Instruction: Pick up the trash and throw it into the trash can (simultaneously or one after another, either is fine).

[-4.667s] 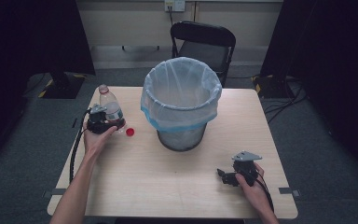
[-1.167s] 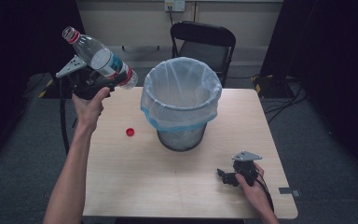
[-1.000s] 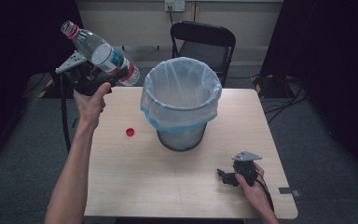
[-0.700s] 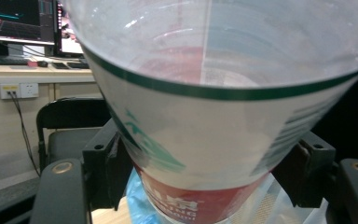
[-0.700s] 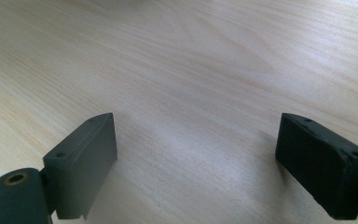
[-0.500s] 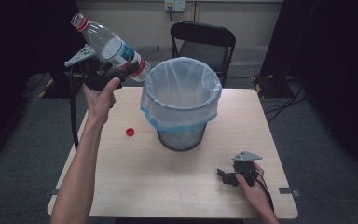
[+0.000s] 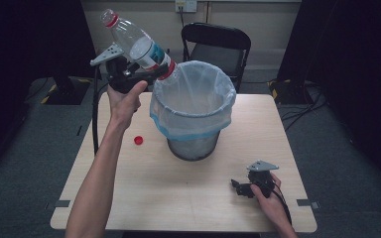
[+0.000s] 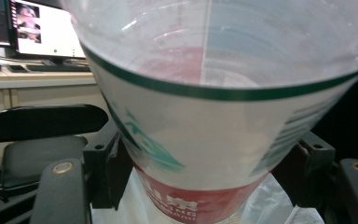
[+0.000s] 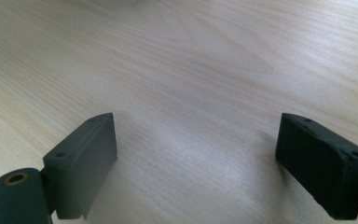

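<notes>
A clear plastic bottle [image 7: 138, 44] with a white, green and red label is held high, tilted, its red-ringed open neck up to the left and its base at the left rim of the bin. My left gripper [image 7: 148, 70] is shut on the bottle's lower part. In the left gripper view the bottle [image 8: 223, 93] sits between the jaws of the left gripper [image 8: 205, 182]. The mesh bin [image 7: 193, 146] with a white and blue liner stands mid-table. A red cap [image 7: 138, 140] lies on the table left of the bin. My right gripper [image 7: 242, 187] [image 9: 196, 158] rests open on the wood, nothing between its fingers.
The wooden table [image 7: 144, 188] has bare room in front of the bin. A black folding chair [image 7: 213, 42] stands behind the table and also appears as the chair [image 8: 37, 140] in the left gripper view, below a lit monitor [image 8: 42, 28]. Cables lie on the floor at the right.
My left gripper lifted the bottle off the table and has carried it right, so its base now reaches the bin's rim. The cap stayed on the table. The right gripper has not moved.
</notes>
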